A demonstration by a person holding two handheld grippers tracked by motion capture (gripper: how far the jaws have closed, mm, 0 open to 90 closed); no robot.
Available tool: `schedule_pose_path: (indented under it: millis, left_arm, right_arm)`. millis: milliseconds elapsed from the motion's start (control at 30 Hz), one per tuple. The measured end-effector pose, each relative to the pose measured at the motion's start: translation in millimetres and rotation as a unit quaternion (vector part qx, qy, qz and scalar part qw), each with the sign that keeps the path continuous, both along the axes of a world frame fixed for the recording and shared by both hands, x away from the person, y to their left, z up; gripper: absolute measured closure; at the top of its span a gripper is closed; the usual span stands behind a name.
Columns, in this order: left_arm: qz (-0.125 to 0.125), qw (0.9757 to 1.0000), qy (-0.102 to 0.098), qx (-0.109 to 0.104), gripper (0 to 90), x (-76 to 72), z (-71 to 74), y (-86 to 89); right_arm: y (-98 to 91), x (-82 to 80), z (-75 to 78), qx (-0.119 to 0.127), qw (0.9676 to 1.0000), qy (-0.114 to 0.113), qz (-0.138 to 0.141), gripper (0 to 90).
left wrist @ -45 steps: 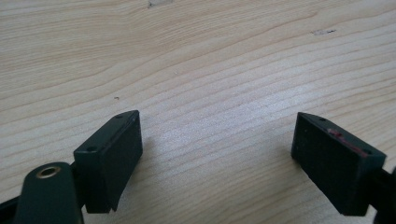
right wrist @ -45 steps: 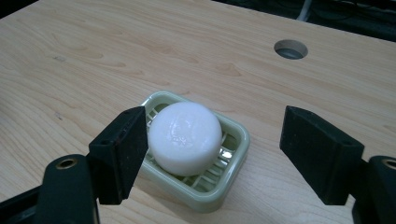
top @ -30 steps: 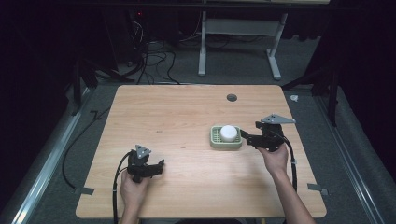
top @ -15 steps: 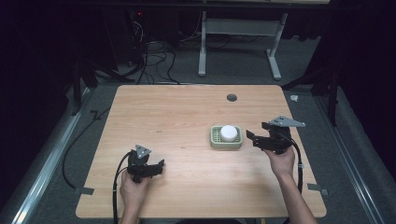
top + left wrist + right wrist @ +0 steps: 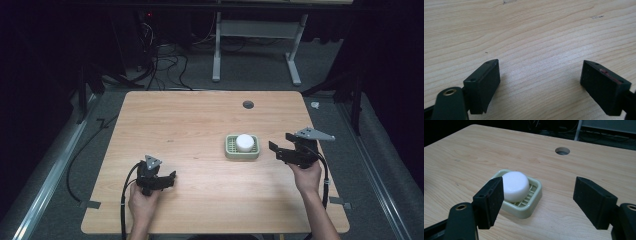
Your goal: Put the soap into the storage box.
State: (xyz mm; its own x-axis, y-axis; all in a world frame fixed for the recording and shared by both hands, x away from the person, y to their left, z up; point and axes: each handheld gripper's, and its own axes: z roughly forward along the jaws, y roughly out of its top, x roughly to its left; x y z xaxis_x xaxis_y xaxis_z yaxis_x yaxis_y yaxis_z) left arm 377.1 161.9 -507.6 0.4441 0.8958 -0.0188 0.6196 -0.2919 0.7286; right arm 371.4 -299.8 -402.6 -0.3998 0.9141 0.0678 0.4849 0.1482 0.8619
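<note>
A round white soap bar (image 5: 245, 142) (image 5: 515, 186) lies in a pale green slotted soap dish (image 5: 231, 150) (image 5: 529, 208) right of the table's middle. My right gripper (image 5: 276, 148) (image 5: 541, 202) hovers just right of the dish, open and holding nothing, its jaws pointing left toward it. Near the front left, my left gripper (image 5: 173, 176) (image 5: 541, 82) rests low over bare wood, jaws wide open with nothing between them.
The wooden table (image 5: 185, 125) has a round cable hole (image 5: 248, 104) (image 5: 562, 151) at the back right. Tape tabs mark its front corners (image 5: 90, 204). Behind the table stand a white desk frame (image 5: 255, 50) and tangled cables (image 5: 160, 55) on the dark floor.
My right gripper has drawn back to the right, away from the soap dish, and lowered a little. The left gripper has stayed put.
</note>
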Motion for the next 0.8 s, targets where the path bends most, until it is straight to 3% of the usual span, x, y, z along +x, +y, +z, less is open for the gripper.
schedule_pose_path:
  millis: [800]
  left_arm:
    - [0.000, 1.0000, 0.000, 0.000, 16.6, 0.0, 0.0, -0.1]
  right_arm:
    - [-20.3, -17.9, 0.1, 0.012, 0.9997, -0.008, -0.018, 26.2]
